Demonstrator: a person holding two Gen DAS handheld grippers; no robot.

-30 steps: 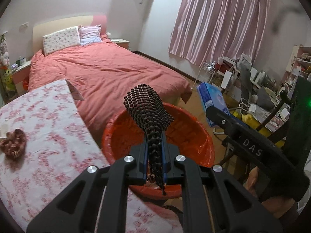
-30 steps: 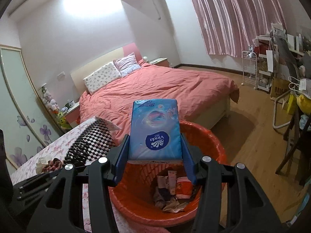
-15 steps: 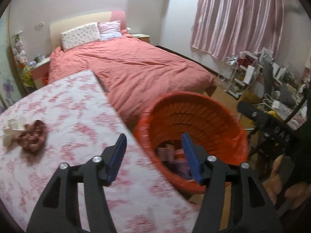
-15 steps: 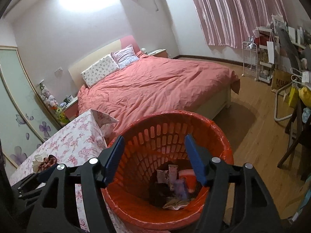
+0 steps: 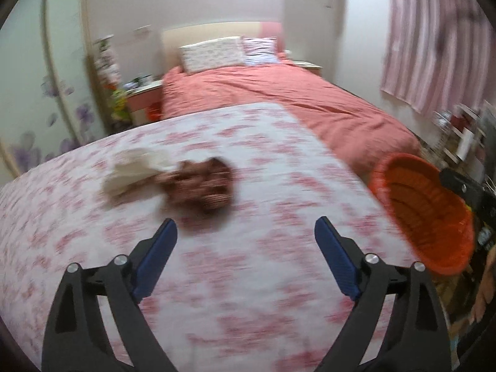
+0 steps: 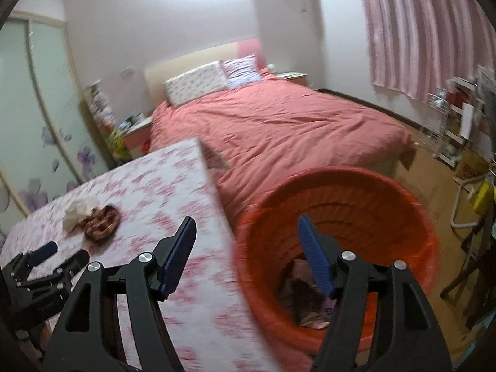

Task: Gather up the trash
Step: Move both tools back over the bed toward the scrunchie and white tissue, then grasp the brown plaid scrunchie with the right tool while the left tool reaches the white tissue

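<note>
bedroom, floral counter (image 5: pixel 254 279) beside the orange basket (image 6: pixel 412 217).
left claw (image 5: pixel 245 232) just opened wide, empty, near the brown scrap (image 5: pixel 201 186); right claw (image 6: pixel 246 232) opened, empty, over the basket rim.

table top (image 5: pixel 279 279): broad bare floral cloth under the left gripper (image 5: pixel 245 232), whose jaws have just been opening, nothing between them
obstacles on table: brown crumpled item (image 5: pixel 201 186) touching a pale crumpled paper (image 5: pixel 133 170), just ahead of the left blue finger
table edge (image 6: pixel 217 192): runs just beside the orange basket (image 6: pixel 403 210)
basket mouth: open from above, trash at the bottom (image 6: pixel 307 297); right gripper (image 6: pixel 246 235) straddles the gap between the table edge and the basket rim, jaws apart and empty
beyond: bed (image 6: pixel 279 124) close behind table and basket
</note>
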